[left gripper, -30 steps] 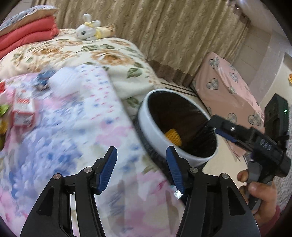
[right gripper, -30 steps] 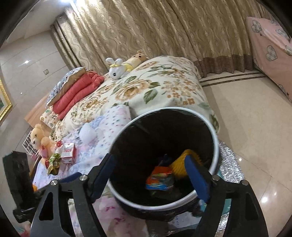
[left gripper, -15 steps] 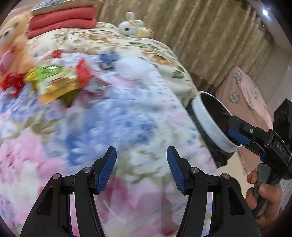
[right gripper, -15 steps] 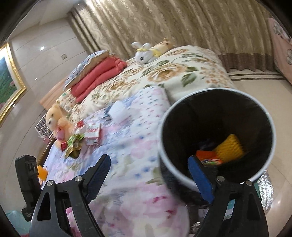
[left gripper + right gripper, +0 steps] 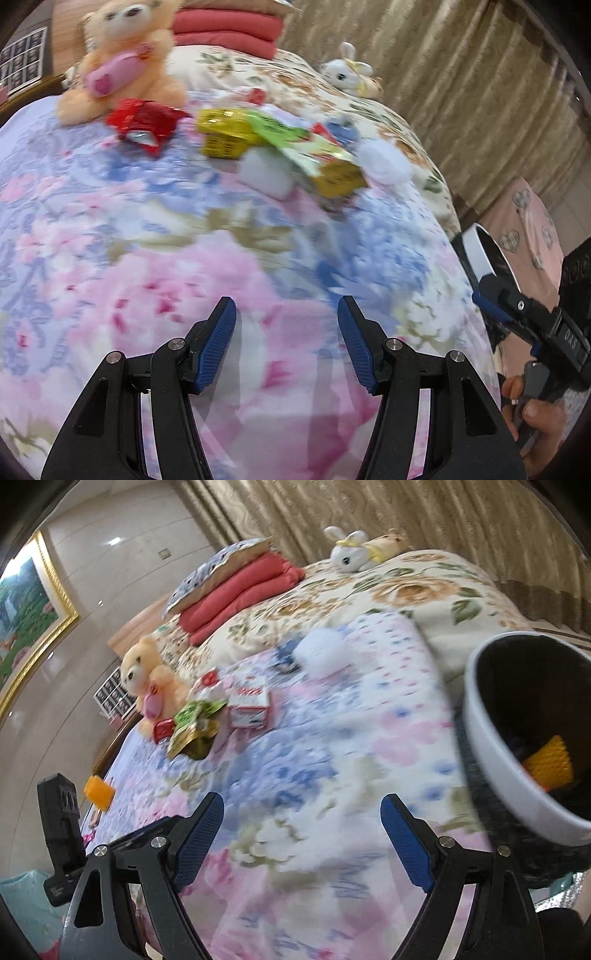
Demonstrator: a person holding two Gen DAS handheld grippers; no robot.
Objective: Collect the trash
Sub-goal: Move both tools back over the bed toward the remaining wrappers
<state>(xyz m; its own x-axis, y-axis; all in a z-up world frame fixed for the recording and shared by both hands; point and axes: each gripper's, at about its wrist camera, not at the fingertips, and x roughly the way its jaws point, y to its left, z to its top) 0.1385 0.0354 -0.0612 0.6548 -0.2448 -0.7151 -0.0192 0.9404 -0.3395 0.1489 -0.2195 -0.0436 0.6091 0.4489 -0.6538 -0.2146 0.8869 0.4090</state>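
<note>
Trash lies in a cluster on the floral bed cover: a red wrapper (image 5: pixel 142 123), yellow-green packets (image 5: pixel 236 133), a white box (image 5: pixel 266 173) and a crumpled white tissue (image 5: pixel 384 162). My left gripper (image 5: pixel 287 332) hovers open and empty over the pink part of the cover, well short of them. The right gripper (image 5: pixel 303 830) is open and empty too, over the bed just left of the white-rimmed bin (image 5: pixel 517 775). A yellow item (image 5: pixel 550 764) lies inside it. In the right wrist view a red-and-white carton (image 5: pixel 249 701) and a green packet (image 5: pixel 192 727) lie further back.
A teddy bear (image 5: pixel 122 59) sits behind the trash and a white bunny (image 5: pixel 351 552) lies at the bed's far end by red folded blankets (image 5: pixel 240 587). An orange block (image 5: pixel 98 792) lies near the bed's left edge. A hand (image 5: pixel 535 413) holds the right gripper's handle.
Both views have swung left from the bin onto the bed. The bin has slid to the right edge, the trash cluster and teddy bear have come nearer, and the right jaws stand slightly wider.
</note>
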